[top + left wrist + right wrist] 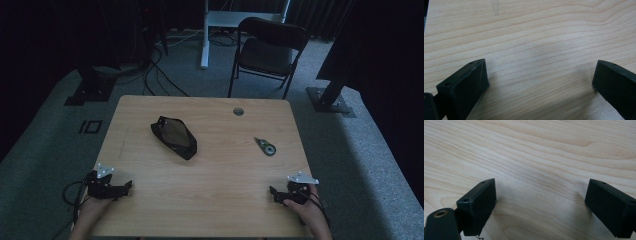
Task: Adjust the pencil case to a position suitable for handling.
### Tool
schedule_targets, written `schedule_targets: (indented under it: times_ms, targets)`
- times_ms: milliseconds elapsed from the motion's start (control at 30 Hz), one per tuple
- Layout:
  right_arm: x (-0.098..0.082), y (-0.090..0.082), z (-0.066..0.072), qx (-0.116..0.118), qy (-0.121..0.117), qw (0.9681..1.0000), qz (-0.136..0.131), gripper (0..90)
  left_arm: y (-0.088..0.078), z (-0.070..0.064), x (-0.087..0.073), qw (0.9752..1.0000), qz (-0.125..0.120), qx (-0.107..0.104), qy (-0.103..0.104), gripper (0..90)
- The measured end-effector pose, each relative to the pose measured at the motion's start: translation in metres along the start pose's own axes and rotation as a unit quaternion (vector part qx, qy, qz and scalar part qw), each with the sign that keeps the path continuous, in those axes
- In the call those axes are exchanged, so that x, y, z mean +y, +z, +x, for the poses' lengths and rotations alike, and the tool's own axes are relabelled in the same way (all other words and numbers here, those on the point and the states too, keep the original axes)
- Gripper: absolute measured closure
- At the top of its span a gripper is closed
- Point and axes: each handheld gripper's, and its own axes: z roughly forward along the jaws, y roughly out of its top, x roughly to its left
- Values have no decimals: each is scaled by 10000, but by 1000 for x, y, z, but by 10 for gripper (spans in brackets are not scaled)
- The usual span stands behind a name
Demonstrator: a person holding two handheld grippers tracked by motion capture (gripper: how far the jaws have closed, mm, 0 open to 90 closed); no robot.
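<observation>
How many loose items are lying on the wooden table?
2: a black pouch left of the middle, and a small tape dispenser toward the right side. Nothing seems hidden.

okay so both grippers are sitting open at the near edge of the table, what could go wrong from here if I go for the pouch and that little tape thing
The black pouch looks soft and lies flat, so the left gripper may pinch only its top layer or push it along the table. The small tape dispenser is low and light; the right gripper might nudge it toward the right edge.

Dim room: grey carpet point(350, 150), seemingly black folding chair point(267, 50).
</observation>
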Motion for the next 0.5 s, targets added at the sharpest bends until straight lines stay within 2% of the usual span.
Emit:
schedule_targets:
  times_ms: [233,500]
  targets:
    - [-1,-1,1,79,-107,9999,-11,100,0,0,0,10000,3,-1,0,4]
    - [1,-2,2,-50,-118,9999,-15,101,0,0,0,10000,3,-1,0,4]
